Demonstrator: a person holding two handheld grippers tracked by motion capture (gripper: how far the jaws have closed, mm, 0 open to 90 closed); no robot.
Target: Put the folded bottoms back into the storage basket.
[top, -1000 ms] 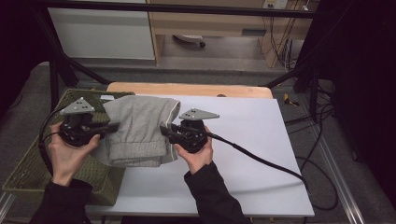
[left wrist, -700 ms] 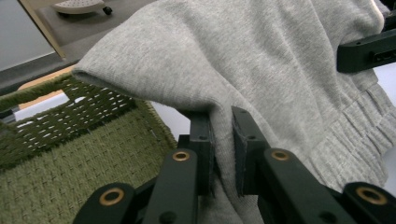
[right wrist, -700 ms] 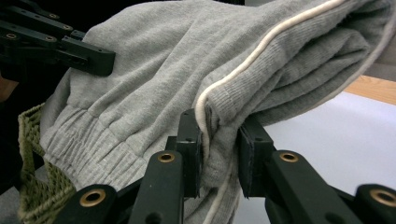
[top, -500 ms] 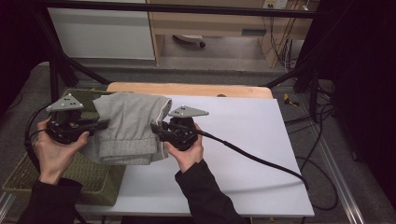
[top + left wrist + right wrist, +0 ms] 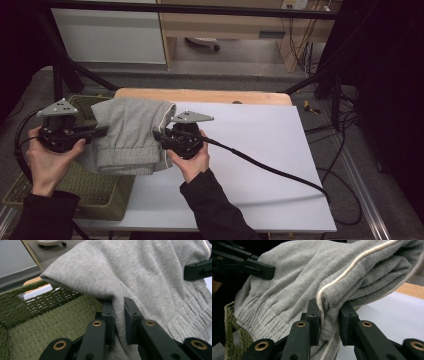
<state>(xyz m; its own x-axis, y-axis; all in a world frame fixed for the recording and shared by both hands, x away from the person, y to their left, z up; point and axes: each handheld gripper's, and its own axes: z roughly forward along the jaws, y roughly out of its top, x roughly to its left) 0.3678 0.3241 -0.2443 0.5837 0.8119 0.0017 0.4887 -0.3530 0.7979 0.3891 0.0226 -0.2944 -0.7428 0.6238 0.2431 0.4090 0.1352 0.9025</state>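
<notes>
A folded grey sweat garment with a ribbed cuff and a white side stripe hangs between both grippers, above the left edge of the table and the basket. My left gripper is shut on its left edge; in the left gripper view the jaws pinch the grey fabric. At the garment's right edge my right gripper is shut on several folded layers beside the white stripe. The garment's underside is hidden.
A green woven basket sits at the table's left, partly under the garment. The white table sheet stretches to the right, with a wooden edge at the back. A black cable trails from the right gripper across the sheet.
Both hands have carried the garment to the left, from over the table sheet toward the basket. The grips have not changed.
</notes>
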